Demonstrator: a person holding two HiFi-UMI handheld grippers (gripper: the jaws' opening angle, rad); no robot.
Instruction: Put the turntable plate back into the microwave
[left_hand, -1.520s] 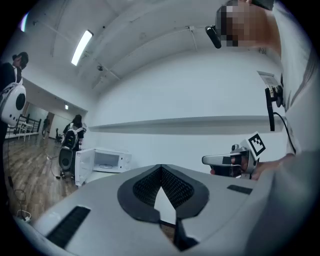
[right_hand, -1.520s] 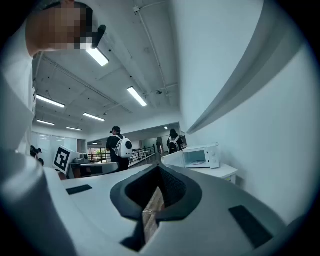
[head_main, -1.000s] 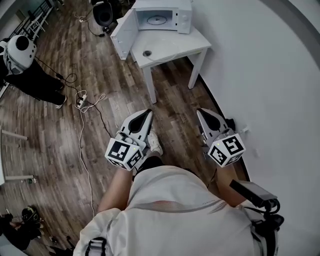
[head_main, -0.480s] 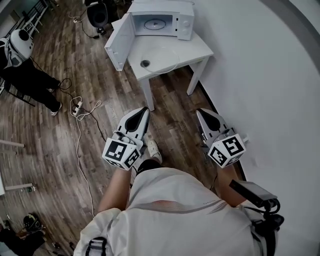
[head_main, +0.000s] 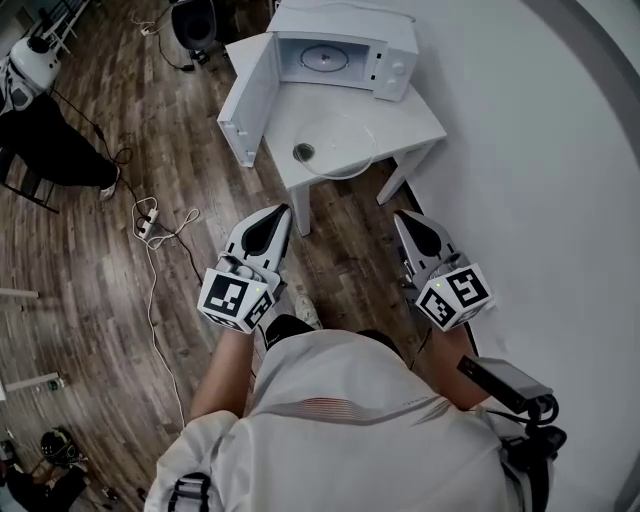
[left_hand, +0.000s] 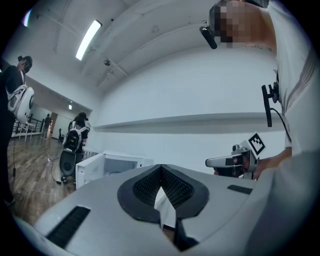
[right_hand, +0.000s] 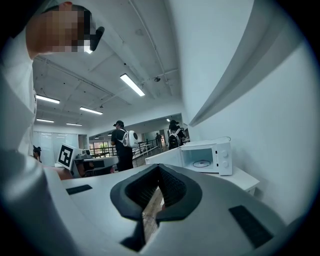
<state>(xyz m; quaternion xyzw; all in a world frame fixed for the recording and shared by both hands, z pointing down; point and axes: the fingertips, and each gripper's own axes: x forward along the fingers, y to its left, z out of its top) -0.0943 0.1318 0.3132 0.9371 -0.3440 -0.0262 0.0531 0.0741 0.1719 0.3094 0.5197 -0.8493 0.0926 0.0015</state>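
Observation:
A white microwave (head_main: 345, 60) stands at the back of a small white table (head_main: 420, 115), its door (head_main: 245, 105) swung open to the left. The clear glass turntable plate (head_main: 345, 135) lies flat on the table in front of it, beside a small dark round piece (head_main: 303, 152). My left gripper (head_main: 270, 222) and right gripper (head_main: 408, 225) are held level over the wood floor, short of the table's front edge. Both are shut and empty. The microwave also shows in the left gripper view (left_hand: 117, 165) and the right gripper view (right_hand: 207, 157), past each closed gripper (left_hand: 161, 170) (right_hand: 159, 170).
A white wall (head_main: 540, 150) runs close along the right. A cable and power strip (head_main: 150, 215) lie on the floor at left. A person with a white backpack (head_main: 30, 70) stands far left. A dark speaker-like object (head_main: 190, 20) sits behind the microwave door.
Both grippers have travelled forward together. The table and microwave now sit nearer and larger in the head view. Jaws stay shut.

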